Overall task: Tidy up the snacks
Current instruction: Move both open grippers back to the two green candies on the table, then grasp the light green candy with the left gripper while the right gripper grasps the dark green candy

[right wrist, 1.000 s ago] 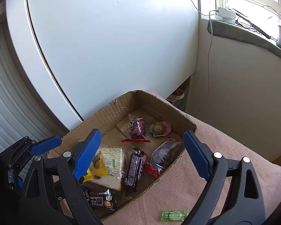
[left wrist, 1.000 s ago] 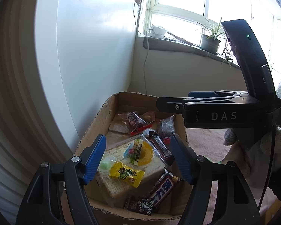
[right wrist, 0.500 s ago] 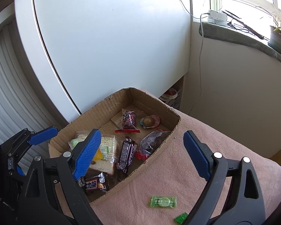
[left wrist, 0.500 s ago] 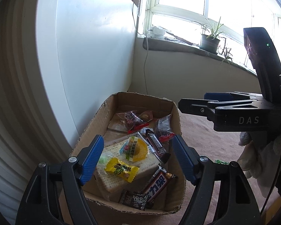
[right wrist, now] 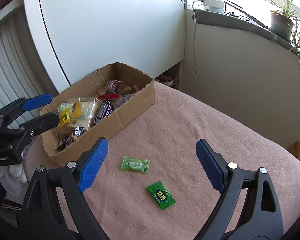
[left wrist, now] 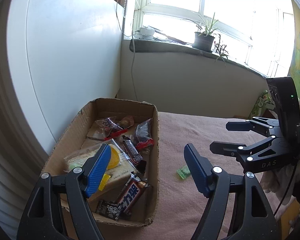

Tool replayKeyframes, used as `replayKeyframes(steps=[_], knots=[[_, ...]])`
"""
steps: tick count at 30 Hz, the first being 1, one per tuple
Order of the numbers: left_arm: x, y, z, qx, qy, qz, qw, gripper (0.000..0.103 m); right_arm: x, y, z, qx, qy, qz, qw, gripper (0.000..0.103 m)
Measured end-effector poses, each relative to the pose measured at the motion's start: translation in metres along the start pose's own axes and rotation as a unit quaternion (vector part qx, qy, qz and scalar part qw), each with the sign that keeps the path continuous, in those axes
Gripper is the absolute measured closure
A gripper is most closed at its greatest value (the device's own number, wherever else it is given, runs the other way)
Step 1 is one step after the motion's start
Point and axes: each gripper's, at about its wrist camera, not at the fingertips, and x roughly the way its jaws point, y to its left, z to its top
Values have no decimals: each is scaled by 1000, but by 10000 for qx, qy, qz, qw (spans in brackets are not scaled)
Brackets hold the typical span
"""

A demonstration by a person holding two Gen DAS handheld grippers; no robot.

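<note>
- Now, the right gripper [right wrist: 151,165] hangs over the pink blanket [right wrist: 210,124] with its jaws spread wide and nothing between the pads.
- Between those jaws lies a pale green candy [right wrist: 135,164], flat on the blanket, its long axis running roughly nine to three o'clock.
- Just beside it, toward five o'clock, a darker green candy [right wrist: 161,195] lies flat with its long axis from ten to four o'clock.
- The cardboard box [right wrist: 130,110] sits at about eleven o'clock from the candies, its long axis running from seven to one o'clock, filled with wrapped snacks.
- The left gripper [left wrist: 148,168] hovers at the box's near right wall, jaws spread and empty, one pad over the box, the other over the blanket.
</note>
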Motion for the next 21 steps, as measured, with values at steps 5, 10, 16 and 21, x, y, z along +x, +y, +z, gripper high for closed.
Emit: replayKeyframes(steps=[5,10,16,21], knots=[[7,-24,-2,115,129,-340,9993,43,1,-8,-28,-223,237,65,9994,11],[24,-46,-5,155,405,-762,9962,56,7,-9,-51,-474,474,188,9976,28],[50,-70,-10,226,746,-937,9926,63,22,-14,-65,-515,659,378,9958,45],[72,-76,-15,98,1002,-949,9904,63,29,-18,-70,-516,668,457,9954,47]])
